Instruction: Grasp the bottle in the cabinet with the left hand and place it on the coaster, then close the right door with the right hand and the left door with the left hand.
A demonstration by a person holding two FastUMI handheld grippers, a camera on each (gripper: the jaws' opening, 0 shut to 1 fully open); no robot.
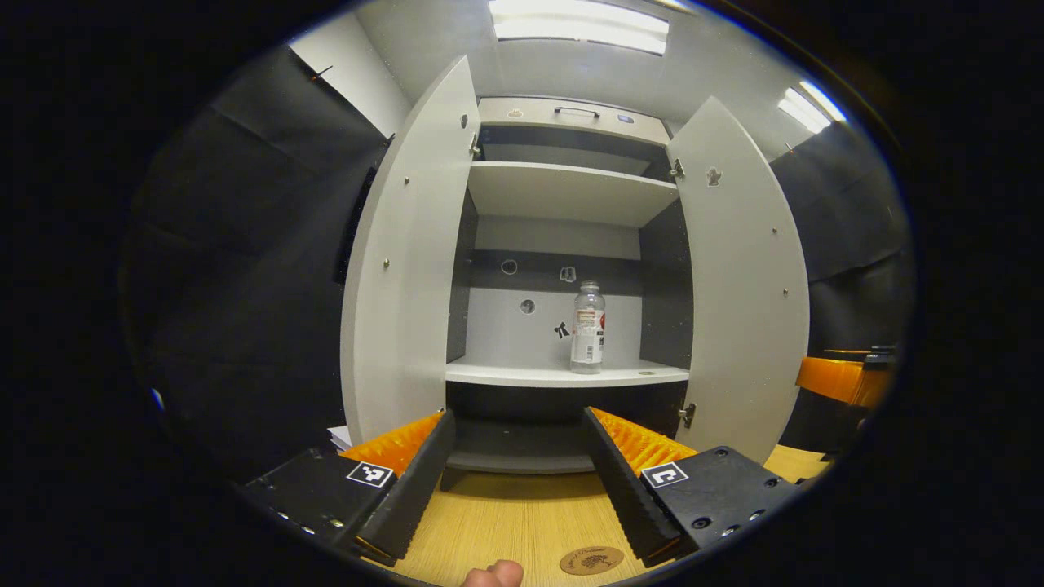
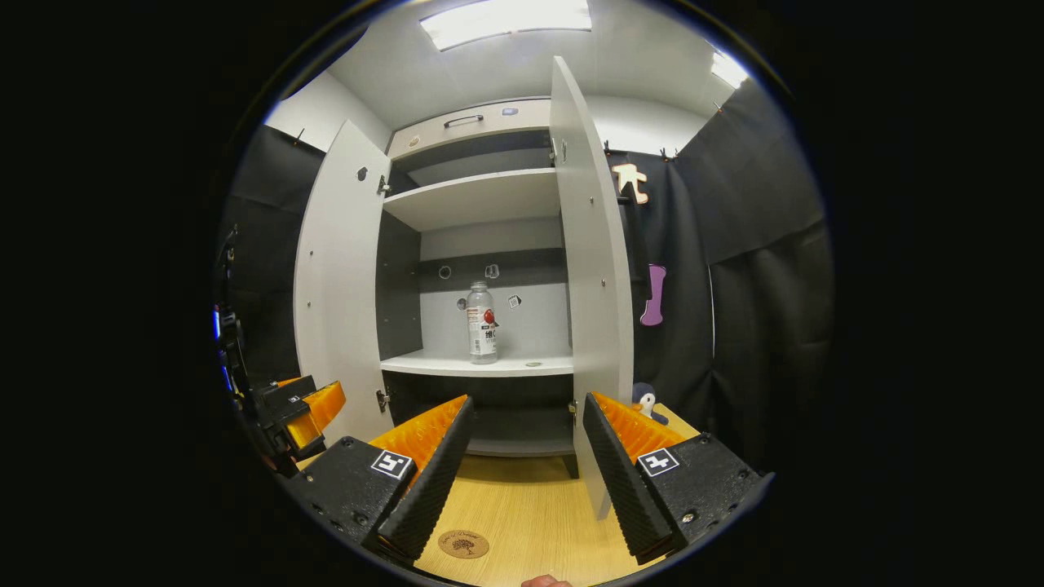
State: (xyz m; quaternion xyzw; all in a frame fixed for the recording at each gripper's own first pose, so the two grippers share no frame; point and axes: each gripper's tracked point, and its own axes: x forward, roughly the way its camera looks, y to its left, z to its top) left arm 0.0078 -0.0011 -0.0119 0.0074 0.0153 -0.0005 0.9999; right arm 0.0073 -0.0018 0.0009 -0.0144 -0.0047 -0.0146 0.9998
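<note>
The cabinet [image 1: 563, 196] stands on a wooden tabletop [image 1: 522, 514] with both doors swung wide: the left door [image 1: 408, 261] and the right door [image 1: 746, 277] flank an open bay, giving an unobstructed corridor to the middle shelf [image 1: 563, 373].

On that shelf the bottle [image 1: 587, 328] stands upright, long axis vertical, clear plastic with a label band, set right of centre and towards the back wall. It touches nothing but the shelf; free room lies on both its sides, more to the left door's side.

The left gripper [image 1: 515, 477] is low over the tabletop, its fingers spread wide and holding nothing. The bottle lies ahead of it, above it and slightly to the right, well apart. The right gripper [image 2: 526, 477] is likewise spread and empty, with the right door's edge [image 2: 591, 310] just beyond its fingers.

The coaster [image 1: 591, 560], a round wooden disc, lies on the tabletop just beside the left gripper's right finger.

Judgement: the reach calls for a forward, rising advance between the doors, clearing the shelf's front lip. Neither grasp nor door closing has begun.
</note>
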